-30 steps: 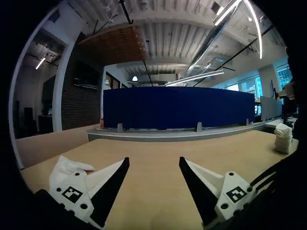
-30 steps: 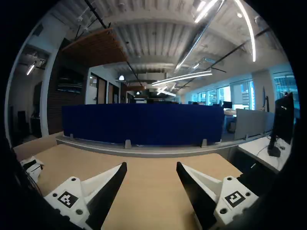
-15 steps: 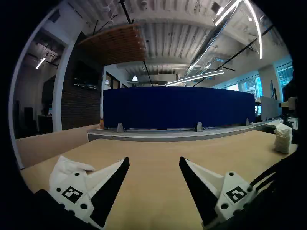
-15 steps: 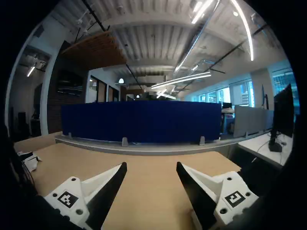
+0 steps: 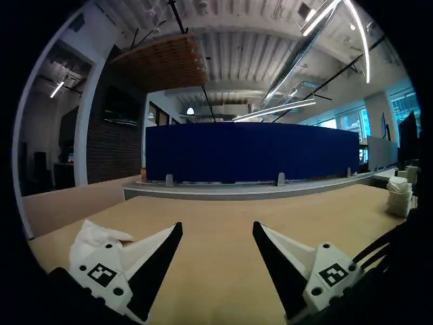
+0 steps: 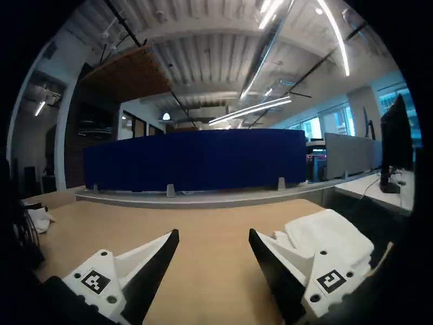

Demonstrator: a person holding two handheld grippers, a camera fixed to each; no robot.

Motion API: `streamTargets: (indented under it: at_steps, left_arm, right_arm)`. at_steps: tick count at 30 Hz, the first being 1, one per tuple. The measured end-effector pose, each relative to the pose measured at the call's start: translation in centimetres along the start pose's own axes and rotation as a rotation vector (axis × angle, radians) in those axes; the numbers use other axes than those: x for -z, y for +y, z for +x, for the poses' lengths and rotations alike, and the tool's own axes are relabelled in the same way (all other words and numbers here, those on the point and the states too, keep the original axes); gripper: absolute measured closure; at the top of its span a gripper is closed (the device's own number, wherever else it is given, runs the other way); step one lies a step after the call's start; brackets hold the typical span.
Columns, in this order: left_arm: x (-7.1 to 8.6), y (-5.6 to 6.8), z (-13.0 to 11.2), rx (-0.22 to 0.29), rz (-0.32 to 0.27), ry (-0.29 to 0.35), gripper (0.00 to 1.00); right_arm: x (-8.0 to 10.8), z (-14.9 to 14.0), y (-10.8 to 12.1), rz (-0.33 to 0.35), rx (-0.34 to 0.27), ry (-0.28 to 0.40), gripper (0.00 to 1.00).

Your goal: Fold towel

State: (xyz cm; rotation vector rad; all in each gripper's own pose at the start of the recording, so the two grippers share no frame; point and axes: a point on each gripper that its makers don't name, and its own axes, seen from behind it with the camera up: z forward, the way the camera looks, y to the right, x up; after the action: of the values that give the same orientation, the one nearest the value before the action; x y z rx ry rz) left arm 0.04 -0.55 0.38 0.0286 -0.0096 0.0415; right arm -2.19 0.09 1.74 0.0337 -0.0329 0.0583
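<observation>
The left gripper (image 5: pixel 216 230) hangs low over a light wooden desk (image 5: pixel 216 208). Its two white fingers with black inner faces are spread wide, with bare desk between them and nothing in its grasp. In the left gripper view, a crumpled white towel (image 5: pixel 96 234) lies on the desk near its left edge, just behind that gripper's left finger and partly hidden by it; whether the finger touches the cloth cannot be told. Far across the desk, at its right edge, stands a small stack of folded white towels (image 5: pixel 399 196).

The right gripper (image 6: pixel 213 234) also sits low over the desk (image 6: pixel 205 216) with its fingers spread apart, pinching nothing. In the right gripper view, a pile of folded white towels (image 6: pixel 327 230) rests at the desk's right edge, just behind the right finger, which overlaps its near side. A rumpled white cloth (image 6: pixel 41 219) shows small at the desk's far left edge, well apart from this gripper.

A long dark blue fabric partition (image 5: pixel 249 151) stands on grey feet along the back edge of the desk. Beyond the right edge, a black flat monitor (image 6: pixel 394 142) stands on a neighbouring white table (image 6: pixel 379 190).
</observation>
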Motion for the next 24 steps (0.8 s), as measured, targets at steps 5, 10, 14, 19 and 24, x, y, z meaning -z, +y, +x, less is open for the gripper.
streamTargets:
  at_steps: [5,10,14,19,24]
  left_arm:
    - [0.0,0.0,0.0,0.000,0.000,0.000,0.04]
    - [0.0,0.0,0.0,0.000,0.000,0.000,0.04]
    - [0.0,-0.1,0.0,0.000,0.000,0.000,0.04]
    - [0.0,-0.1,0.0,0.000,0.000,0.000,0.04]
    - [-0.1,-0.1,0.0,0.000,0.000,0.000,0.04]
  right_arm:
    - [-0.1,-0.7,0.3,0.004,-0.023,0.005,0.00]
    - [-0.4,-1.5,0.6,-0.009,-0.016,0.008,0.00]
    - [-0.6,-2.2,0.7,-0.014,-0.004,0.003,0.00]
    - [-0.8,-2.4,0.2,-0.005,0.004,0.010,0.00]
    - [-0.8,-2.5,0.1,0.000,0.012,0.016,0.00]
